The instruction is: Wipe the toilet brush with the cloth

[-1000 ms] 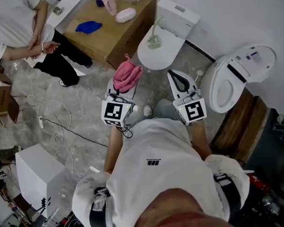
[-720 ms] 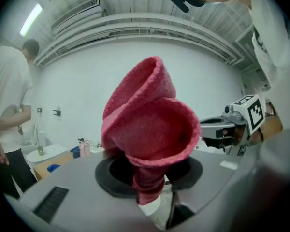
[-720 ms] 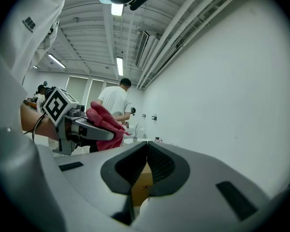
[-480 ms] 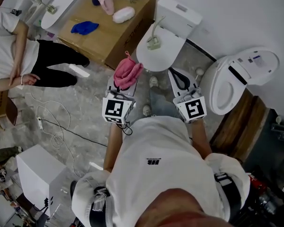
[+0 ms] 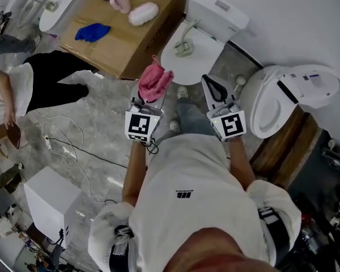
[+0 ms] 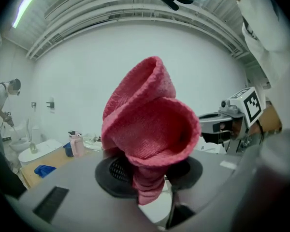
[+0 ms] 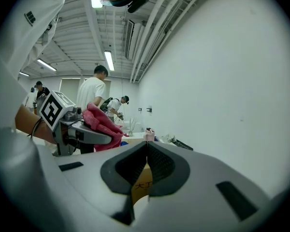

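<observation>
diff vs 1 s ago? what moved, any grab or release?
The left tongs and right tongs both moved forward toward the closed toilet lid, so the pink cloth now meets its edge in the head view. The bystander shifted further left. No grab or release: left tongs stay clamped on the cloth, right tongs stay shut and empty, and the toilet brush still lies on the lid.

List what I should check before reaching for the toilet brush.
1. Cloth clamped in left gripper: ok.
2. Right gripper empty: ok, but its jaws are shut, so open them first.
3. Toilet brush in view: ok, it lies on the closed toilet lid ahead.
4. Brush held: not ok, neither gripper touches it.
5. Brush dirty or wet: cannot tell.
</observation>
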Motion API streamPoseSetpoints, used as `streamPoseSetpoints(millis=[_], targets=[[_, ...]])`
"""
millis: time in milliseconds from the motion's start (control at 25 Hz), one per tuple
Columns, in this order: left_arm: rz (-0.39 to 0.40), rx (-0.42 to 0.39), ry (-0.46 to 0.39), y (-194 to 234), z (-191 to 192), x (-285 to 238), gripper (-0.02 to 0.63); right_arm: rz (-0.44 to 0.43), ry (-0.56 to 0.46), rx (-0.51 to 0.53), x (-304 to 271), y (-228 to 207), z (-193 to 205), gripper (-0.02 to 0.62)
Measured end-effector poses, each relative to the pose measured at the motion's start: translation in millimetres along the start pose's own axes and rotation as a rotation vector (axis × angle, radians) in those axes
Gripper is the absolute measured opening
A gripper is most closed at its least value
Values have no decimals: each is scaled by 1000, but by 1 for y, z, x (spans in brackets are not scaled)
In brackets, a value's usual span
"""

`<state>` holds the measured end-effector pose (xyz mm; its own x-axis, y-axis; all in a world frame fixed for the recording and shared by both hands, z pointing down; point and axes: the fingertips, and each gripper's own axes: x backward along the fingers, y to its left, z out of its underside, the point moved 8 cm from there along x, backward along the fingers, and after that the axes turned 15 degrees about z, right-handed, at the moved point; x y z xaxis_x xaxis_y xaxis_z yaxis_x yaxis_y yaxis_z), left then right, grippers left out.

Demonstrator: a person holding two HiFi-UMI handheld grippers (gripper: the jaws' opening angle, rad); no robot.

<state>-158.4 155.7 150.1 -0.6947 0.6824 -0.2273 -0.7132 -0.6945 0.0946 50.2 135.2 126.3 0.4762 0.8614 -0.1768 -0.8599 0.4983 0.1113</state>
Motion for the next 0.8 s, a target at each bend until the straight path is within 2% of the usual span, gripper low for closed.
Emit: streamPoseSetpoints(millis=[360, 800], targets=[[20, 63, 80, 61, 38, -84, 143, -17, 98, 2, -92, -40, 62, -3], [56, 127, 192, 115, 114, -168, 143, -14, 226, -7, -179, -56, 174, -2]])
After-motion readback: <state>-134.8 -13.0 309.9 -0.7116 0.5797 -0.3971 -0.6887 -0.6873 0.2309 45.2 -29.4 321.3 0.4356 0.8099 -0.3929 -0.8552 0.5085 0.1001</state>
